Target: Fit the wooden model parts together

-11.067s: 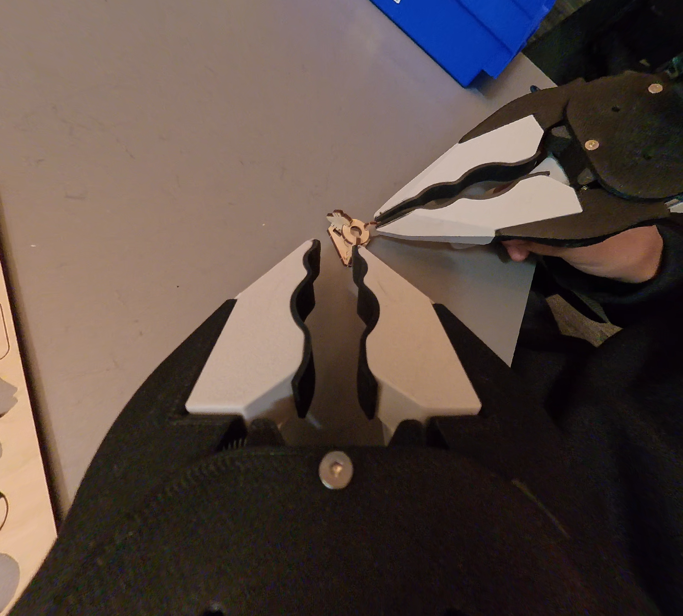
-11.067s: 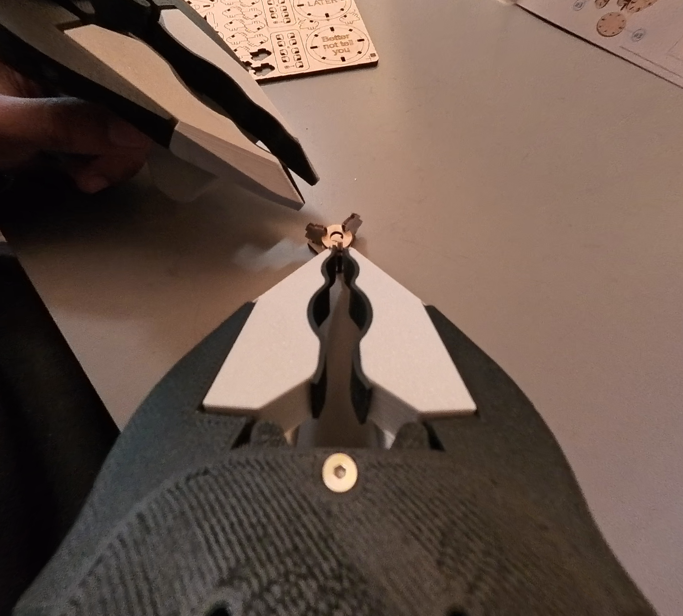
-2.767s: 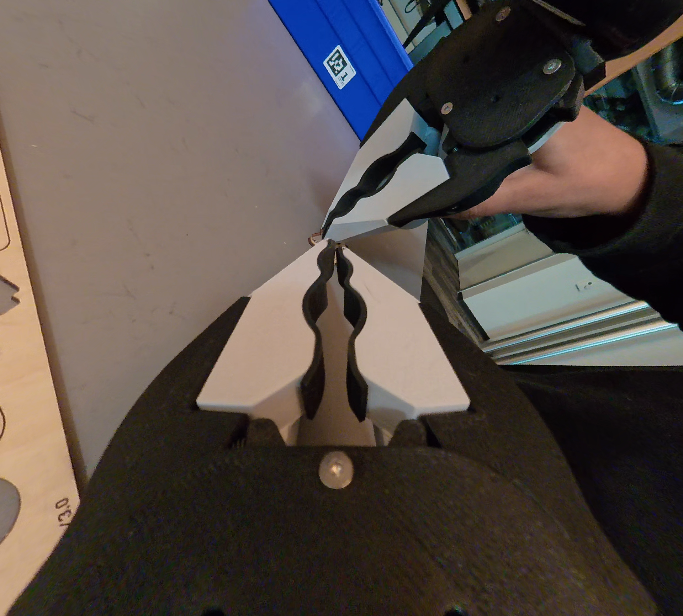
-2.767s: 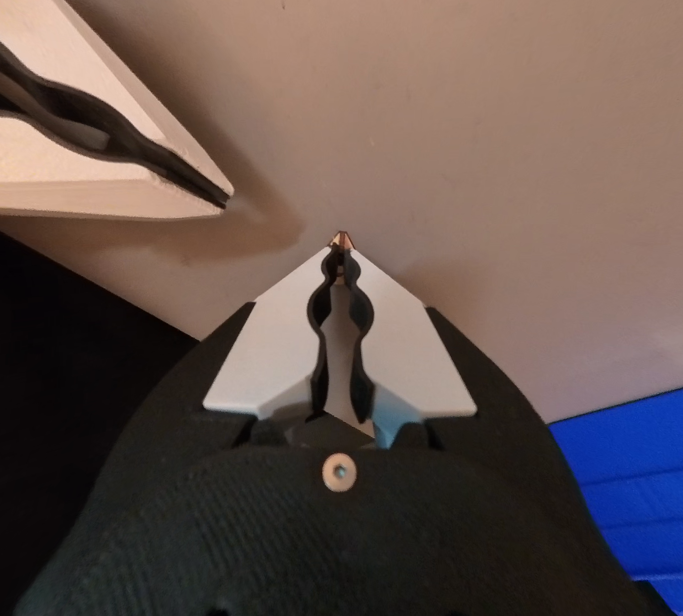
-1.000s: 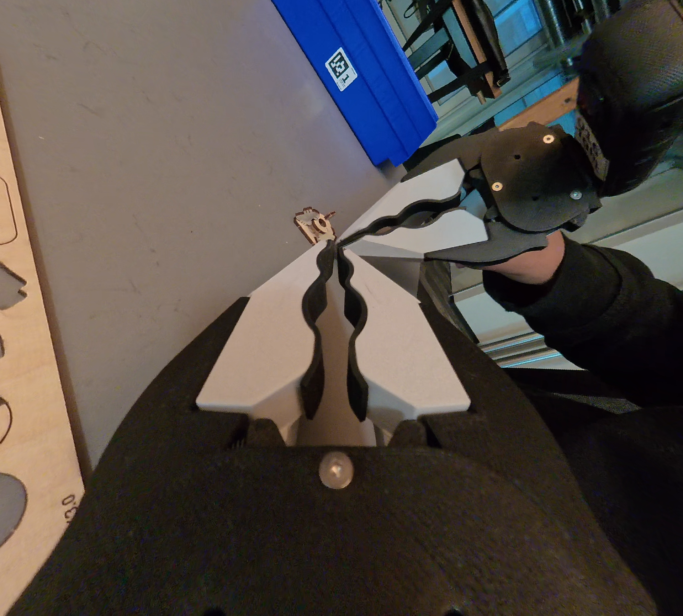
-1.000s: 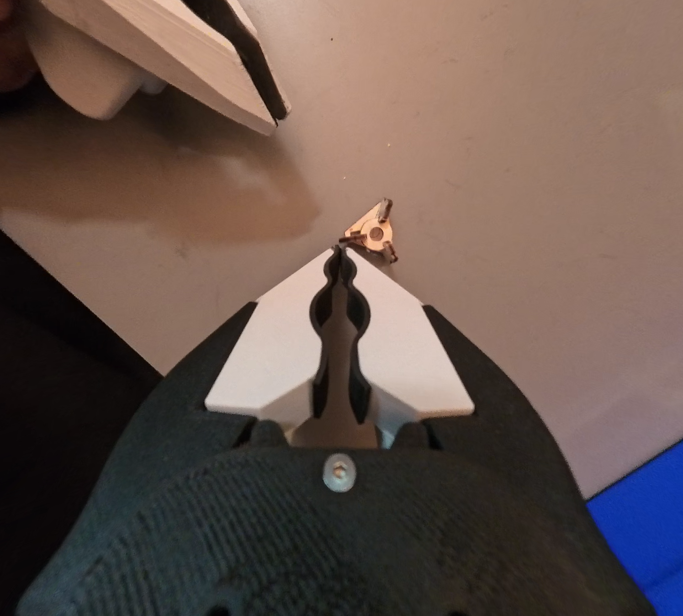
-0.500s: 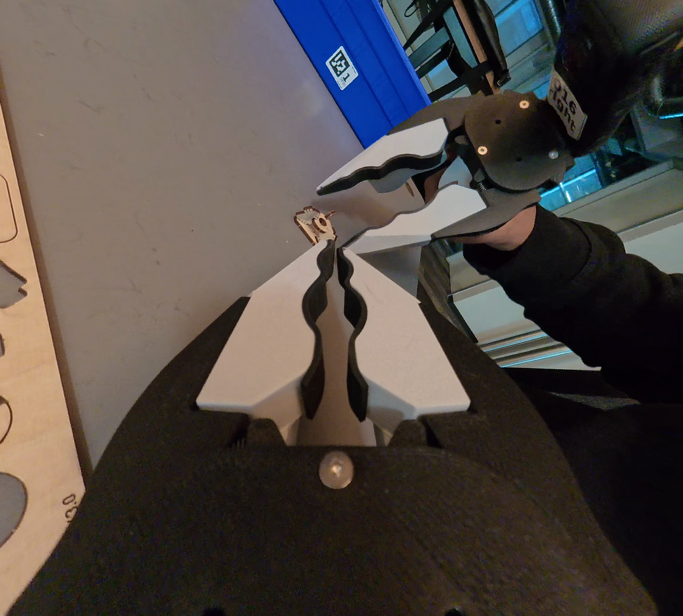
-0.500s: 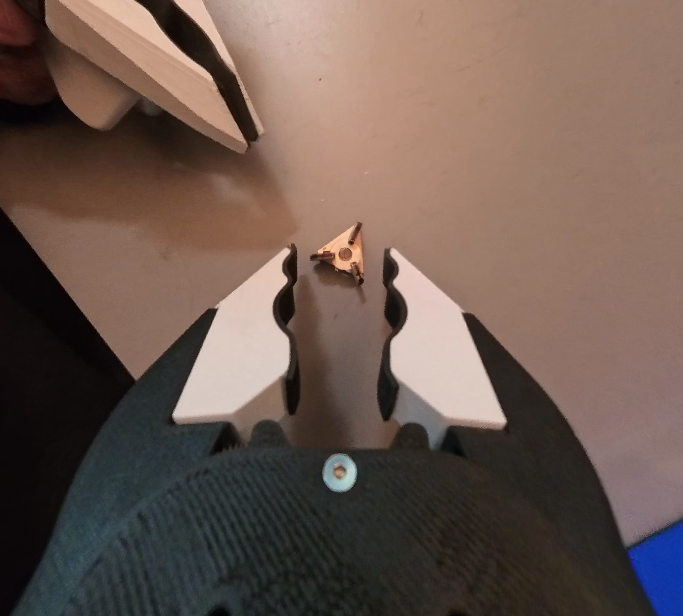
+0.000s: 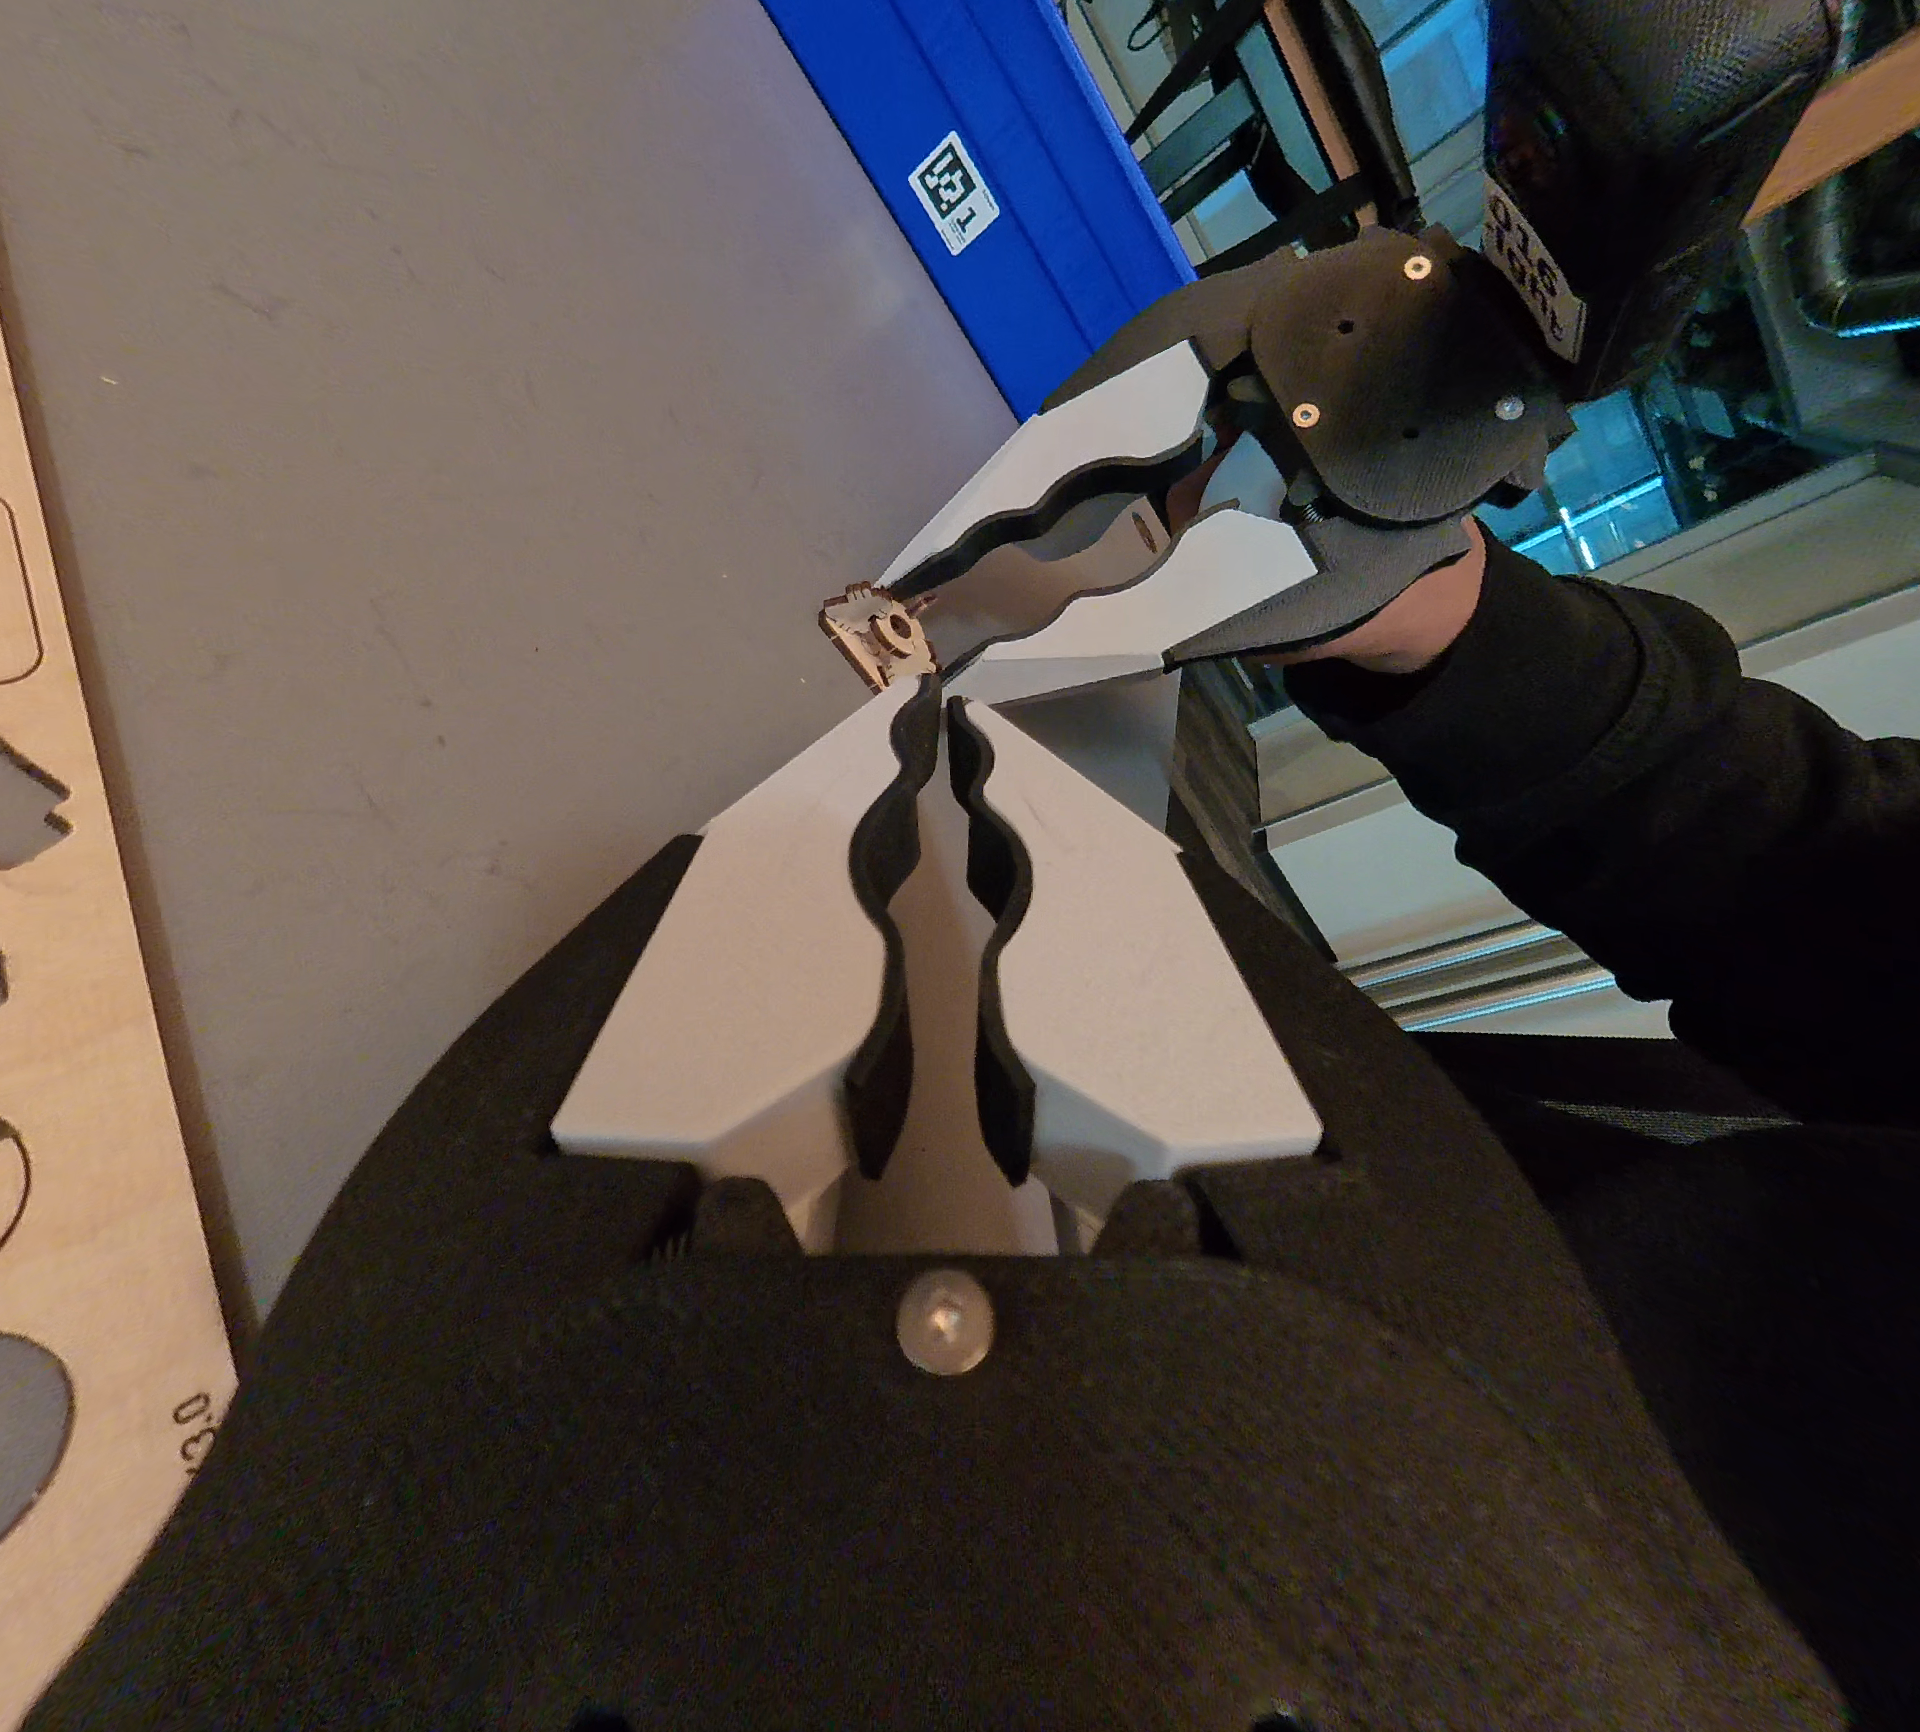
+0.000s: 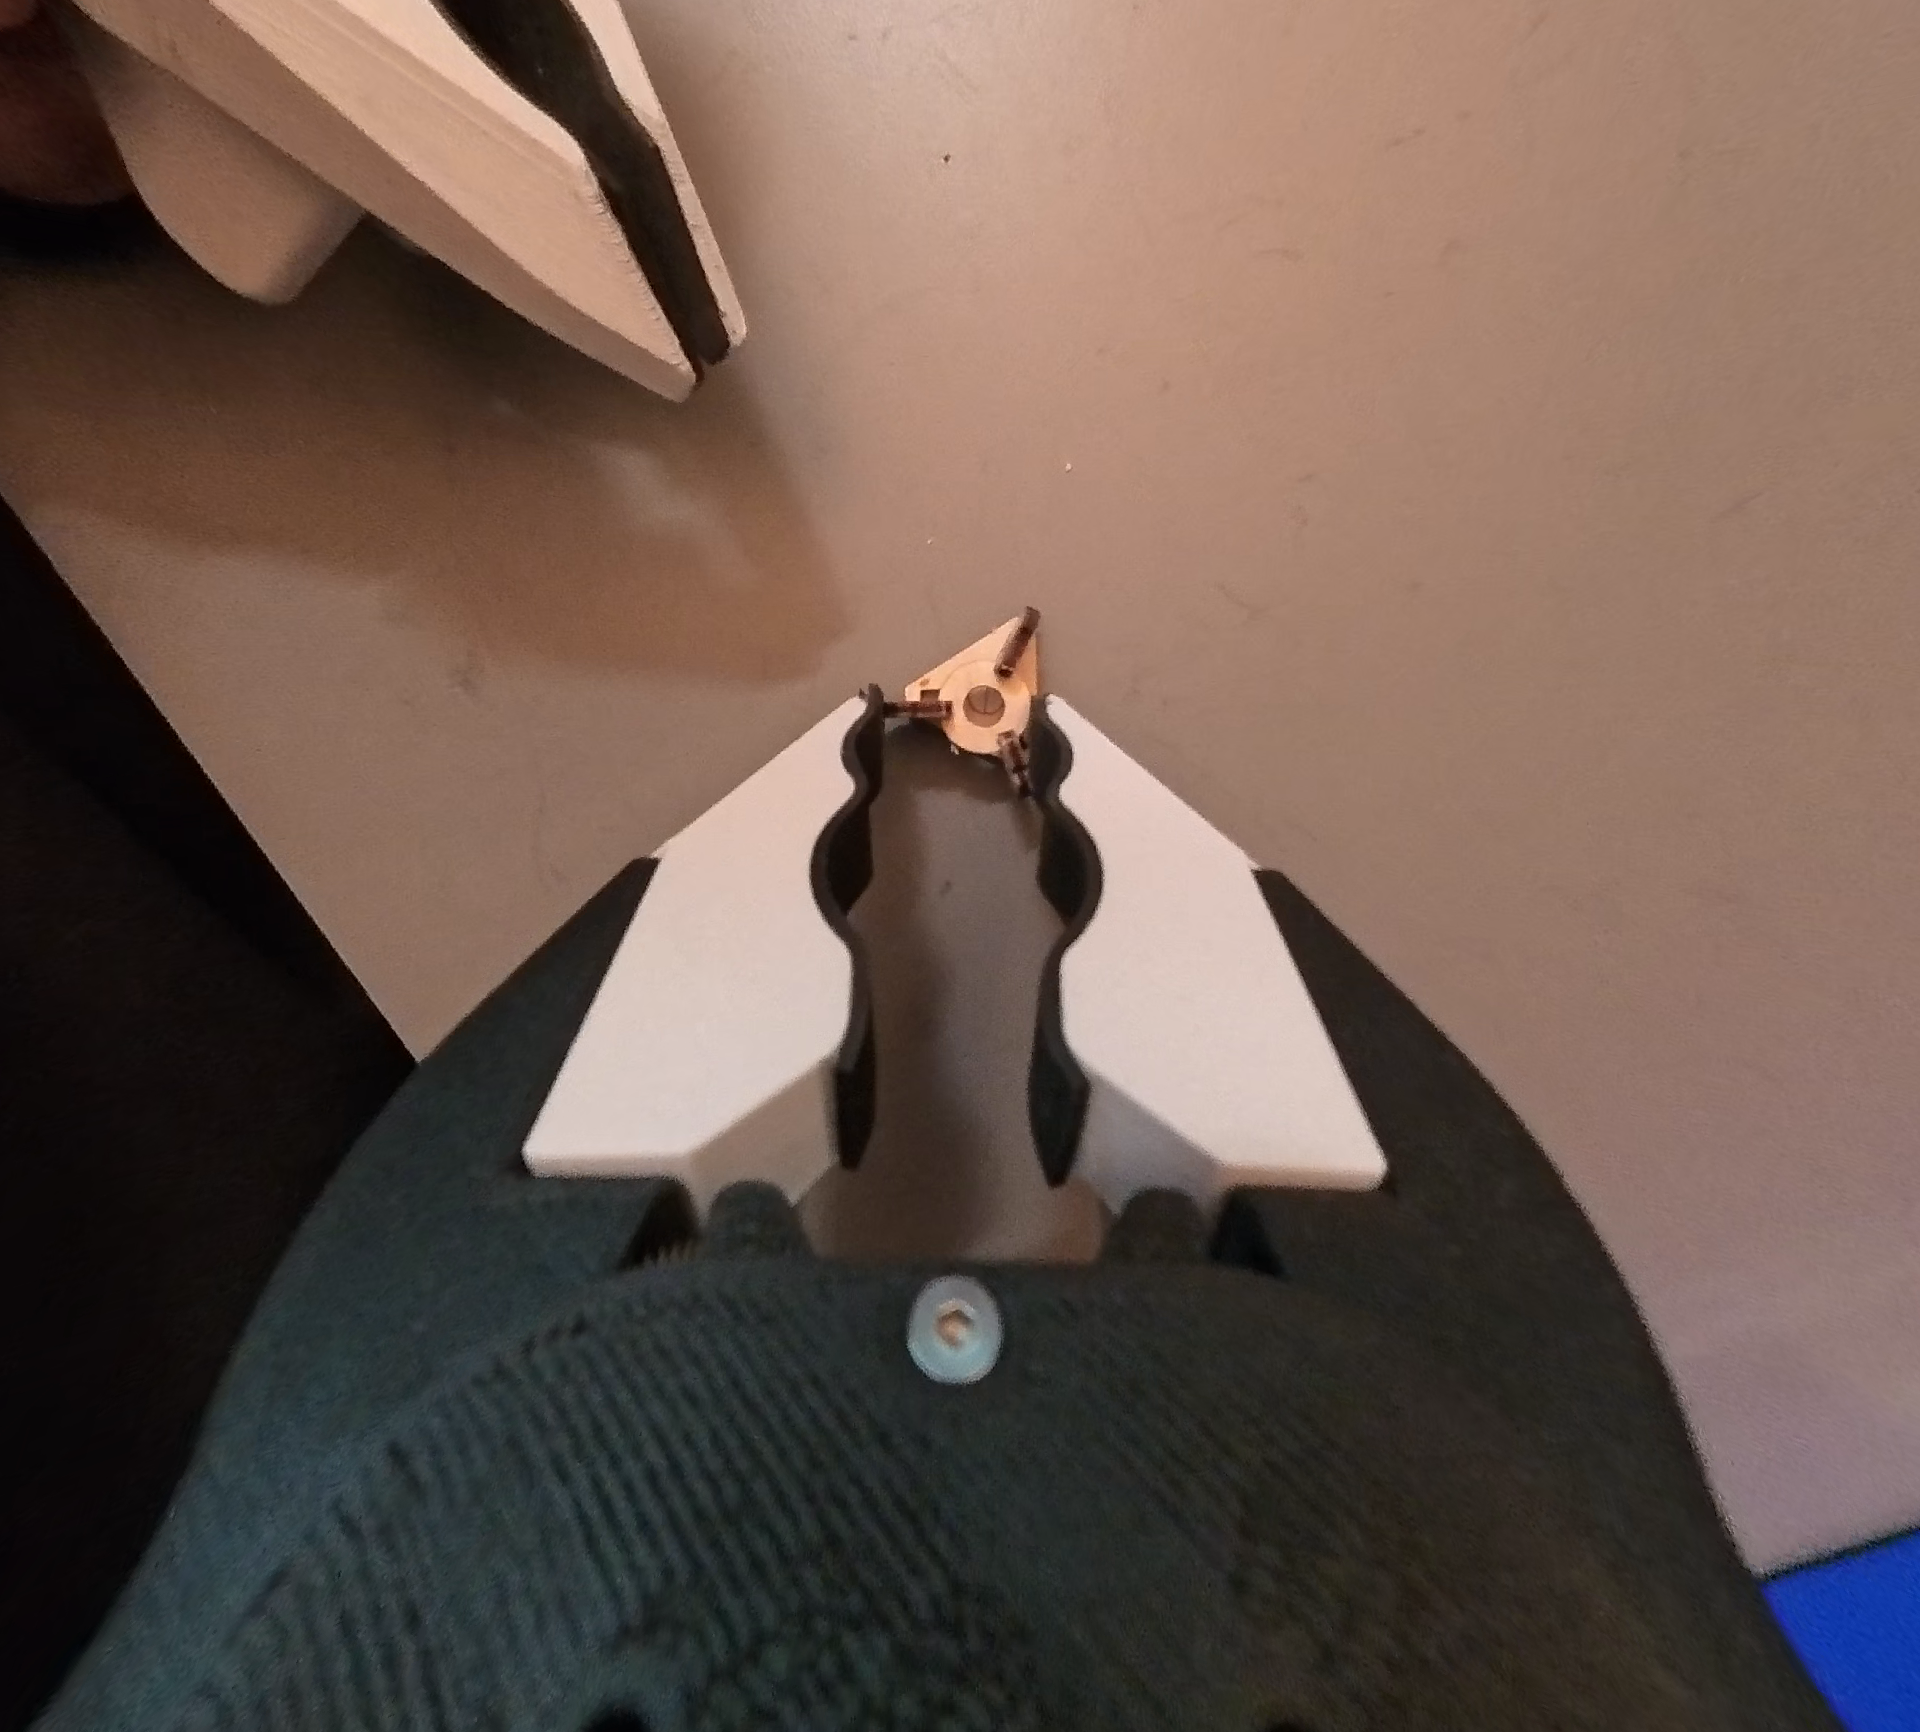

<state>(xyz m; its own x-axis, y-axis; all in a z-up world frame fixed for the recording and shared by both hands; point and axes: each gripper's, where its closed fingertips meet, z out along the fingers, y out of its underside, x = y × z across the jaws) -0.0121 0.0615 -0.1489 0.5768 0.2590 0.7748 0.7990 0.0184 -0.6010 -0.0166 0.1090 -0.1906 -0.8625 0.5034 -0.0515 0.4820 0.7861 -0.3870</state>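
The right gripper (image 10: 961, 716), wide open half a second ago, has narrowed its jaws onto the wooden piece (image 10: 982, 695); the left gripper (image 9: 940, 695) stays closed, empty.

Pale laser-cut wooden piece (image 10: 982, 703) on matt, faintly scuffed grey table (image 10: 1351, 332)

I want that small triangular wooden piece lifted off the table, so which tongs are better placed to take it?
Right tongs: their pads flank the small triangular wooden piece. Left tongs are shut and off to the side.
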